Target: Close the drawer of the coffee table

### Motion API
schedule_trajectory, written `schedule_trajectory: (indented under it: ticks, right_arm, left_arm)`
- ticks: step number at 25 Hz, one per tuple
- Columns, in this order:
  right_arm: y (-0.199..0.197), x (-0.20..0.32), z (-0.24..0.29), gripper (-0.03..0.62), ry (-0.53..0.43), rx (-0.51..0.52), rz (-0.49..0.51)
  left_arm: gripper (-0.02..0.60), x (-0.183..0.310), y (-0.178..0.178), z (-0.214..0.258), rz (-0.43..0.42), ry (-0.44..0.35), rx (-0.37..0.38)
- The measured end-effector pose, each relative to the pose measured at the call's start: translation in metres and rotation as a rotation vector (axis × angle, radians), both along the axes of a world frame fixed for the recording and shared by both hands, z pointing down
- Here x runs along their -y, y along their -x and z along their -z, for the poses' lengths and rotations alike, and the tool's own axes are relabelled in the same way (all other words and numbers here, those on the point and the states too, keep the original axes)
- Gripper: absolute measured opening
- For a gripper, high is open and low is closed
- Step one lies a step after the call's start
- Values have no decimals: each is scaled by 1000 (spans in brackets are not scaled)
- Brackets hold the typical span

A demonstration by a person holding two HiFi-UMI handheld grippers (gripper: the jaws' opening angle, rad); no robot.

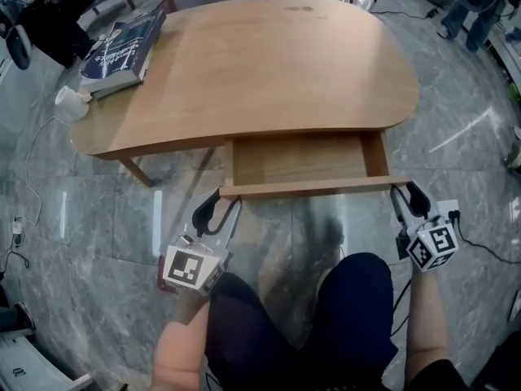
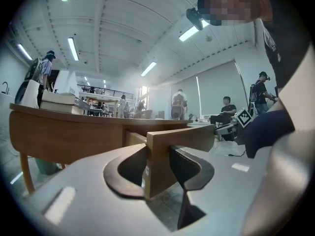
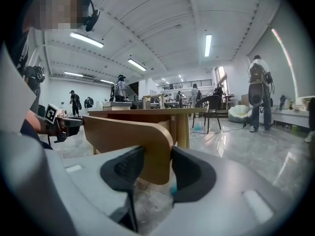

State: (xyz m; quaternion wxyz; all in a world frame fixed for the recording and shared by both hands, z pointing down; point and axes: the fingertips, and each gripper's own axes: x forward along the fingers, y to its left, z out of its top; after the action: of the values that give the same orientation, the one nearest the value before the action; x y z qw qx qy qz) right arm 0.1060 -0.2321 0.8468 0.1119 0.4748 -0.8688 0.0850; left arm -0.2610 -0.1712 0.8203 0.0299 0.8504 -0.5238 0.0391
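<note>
Floor [image 1: 81,243]: grey polished stone, running under and around everything.
Coffee table [image 1: 269,63]: rounded wooden top, lying beyond both tongs.
Drawer [image 1: 301,160]: pulled out toward the person. Its front panel [image 1: 313,189] runs left to right, so closing it likely means a straight push away, under the top.
Left gripper [image 1: 221,207]: jaws part-way apart, clamped across the panel's left end.
Right gripper [image 1: 409,199]: clamped the same way on the right end; neither is nearer.
</note>
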Motion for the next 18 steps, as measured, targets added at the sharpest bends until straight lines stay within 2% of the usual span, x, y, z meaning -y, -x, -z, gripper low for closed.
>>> schedule_trajectory:
  ticks: [6, 13, 18]
  right_arm:
    - [3, 21, 1, 178, -1, 6, -2]
    - [8, 45, 1, 178, -13, 28, -16]
    - [11, 60, -1, 178, -15, 39, -39]
  left_arm:
    - [153, 22, 5, 1, 59, 34, -17]
    - [153, 45, 9, 0, 84, 12, -26]
    - [155, 57, 13, -1, 157, 17, -40]
